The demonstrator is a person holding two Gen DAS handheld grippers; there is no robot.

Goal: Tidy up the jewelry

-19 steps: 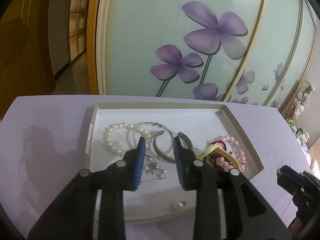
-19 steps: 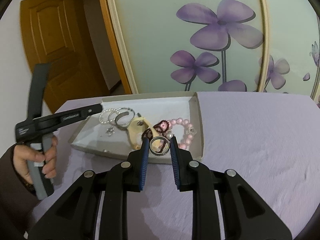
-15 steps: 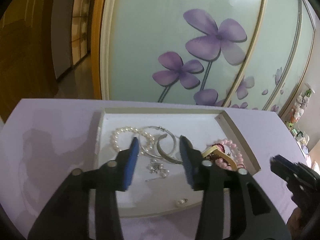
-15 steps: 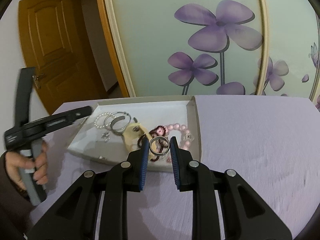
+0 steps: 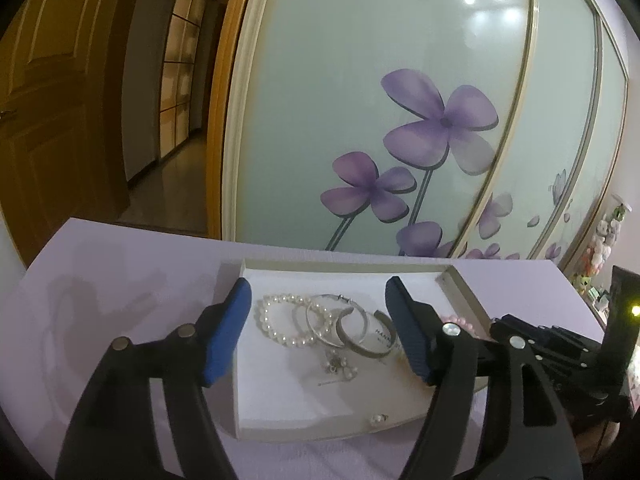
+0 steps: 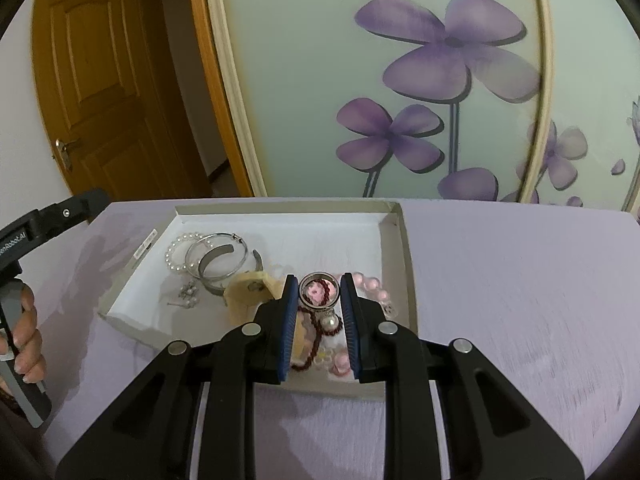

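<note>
Between ribbed blue pads of right tongs (image 6: 319,294), round silver ring (image 6: 319,293).

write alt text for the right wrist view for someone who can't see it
The right gripper pinches a small silver ring upright between its blue pads above a shallow white cardboard tray on a lilac cloth. The tray holds a white pearl bracelet, silver hoops and pink beads.

Left gripper (image 5: 318,326): black plastic arms, blue ribbed pads, round silver screws.
Right gripper (image 6: 319,294): same black arms, blue pads, silver screws.
Handle (image 6: 16,240): black with white lettering, grey grip.
Sleeve (image 6: 6,400): dark.
</note>
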